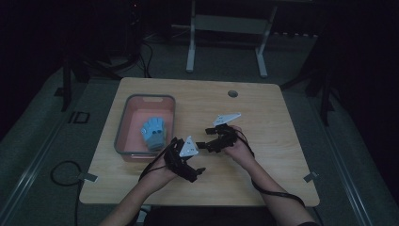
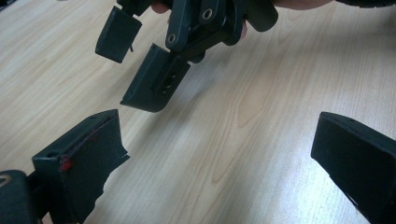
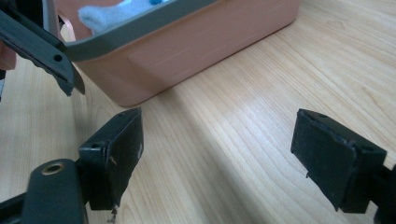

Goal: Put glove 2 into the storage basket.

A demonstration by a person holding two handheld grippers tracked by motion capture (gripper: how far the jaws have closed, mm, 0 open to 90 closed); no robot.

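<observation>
**Onlooker:** Where does everything sit right now?

**Me:** In the high view my left gripper [image 1: 200,170] is at lower centre and my right gripper [image 1: 201,137] is just to its upper right, both over bare table [image 1: 263,122]. The two face each other closely. The blue glove [image 1: 153,132] lies inside the pink bin [image 1: 123,123], left of centre in that frame.

**Onlooker:** Are you holding anything?

**Me:** No. In the left gripper view my jaws stand wide apart with nothing but wood grain between them, and the other gripper hangs at the top of the frame, its jaws apart too. The right gripper view shows the same: jaws spread, empty, with the bin's wall at the upper left and a bit of glove [image 3: 109,11] peeking over the rim.

**Onlooker:** What could go wrong from here?

**Me:** I judge the tools are near enough to knock jaws if I swing either one toward the bin without parting them first. The bin looks light, so a jaw catching its grey rim could shove or tip it. The glove is soft and crumpled; a shallow pinch might take only a fold and let it slip back.
</observation>
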